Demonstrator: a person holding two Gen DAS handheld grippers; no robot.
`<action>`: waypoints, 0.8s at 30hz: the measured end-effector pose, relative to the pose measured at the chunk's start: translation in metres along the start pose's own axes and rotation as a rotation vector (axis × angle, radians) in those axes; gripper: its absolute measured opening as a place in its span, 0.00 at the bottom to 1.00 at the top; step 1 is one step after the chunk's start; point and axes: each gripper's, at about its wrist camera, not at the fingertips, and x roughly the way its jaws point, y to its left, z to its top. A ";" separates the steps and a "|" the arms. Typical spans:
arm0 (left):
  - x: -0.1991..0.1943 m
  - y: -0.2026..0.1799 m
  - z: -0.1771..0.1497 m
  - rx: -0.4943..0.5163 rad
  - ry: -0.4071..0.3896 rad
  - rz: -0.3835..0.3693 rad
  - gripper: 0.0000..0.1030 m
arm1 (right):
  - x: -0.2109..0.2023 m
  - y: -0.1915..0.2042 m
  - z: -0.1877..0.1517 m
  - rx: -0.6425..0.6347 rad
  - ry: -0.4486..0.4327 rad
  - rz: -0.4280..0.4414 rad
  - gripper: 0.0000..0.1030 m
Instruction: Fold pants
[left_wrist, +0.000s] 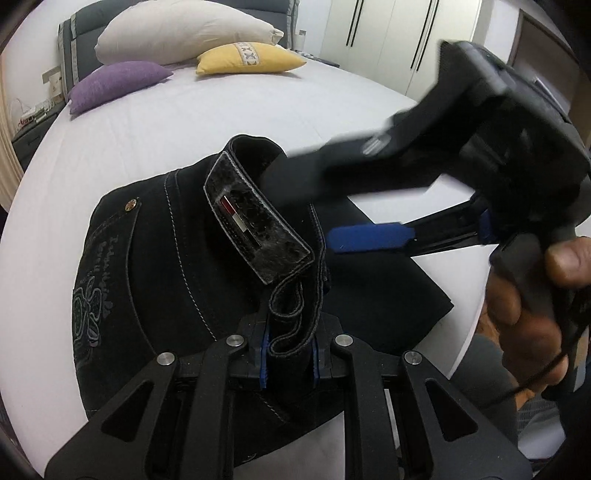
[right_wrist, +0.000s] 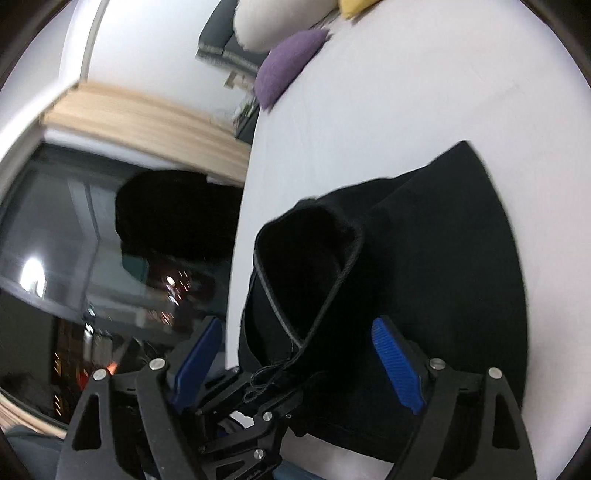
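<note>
Black pants (left_wrist: 159, 266) with a leather waistband patch (left_wrist: 255, 229) and an embroidered back pocket lie on the white bed (left_wrist: 147, 133). My left gripper (left_wrist: 290, 354) is shut on a fold of the waistband and holds it up. My right gripper (right_wrist: 295, 354) is open, its blue pads (right_wrist: 397, 369) spread on either side of a raised loop of the pants' edge (right_wrist: 306, 258). In the left wrist view the right gripper (left_wrist: 325, 206) reaches in from the right over the waistband, held by a hand (left_wrist: 532, 306).
White (left_wrist: 184, 33), yellow (left_wrist: 251, 57) and purple (left_wrist: 118, 85) pillows lie at the head of the bed. White wardrobe doors (left_wrist: 388, 33) stand behind. A dark window (right_wrist: 74, 240) is beside the bed edge. A nightstand (left_wrist: 29, 129) is at the far left.
</note>
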 end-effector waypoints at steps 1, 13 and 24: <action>-0.005 -0.006 -0.010 0.023 -0.005 0.015 0.14 | 0.006 0.002 0.000 -0.007 0.009 -0.015 0.80; -0.002 -0.071 -0.014 0.144 -0.018 0.065 0.14 | 0.001 0.000 0.010 -0.094 0.030 -0.135 0.16; 0.040 -0.141 0.007 0.227 0.011 0.056 0.14 | -0.031 -0.054 0.025 -0.011 -0.014 -0.108 0.14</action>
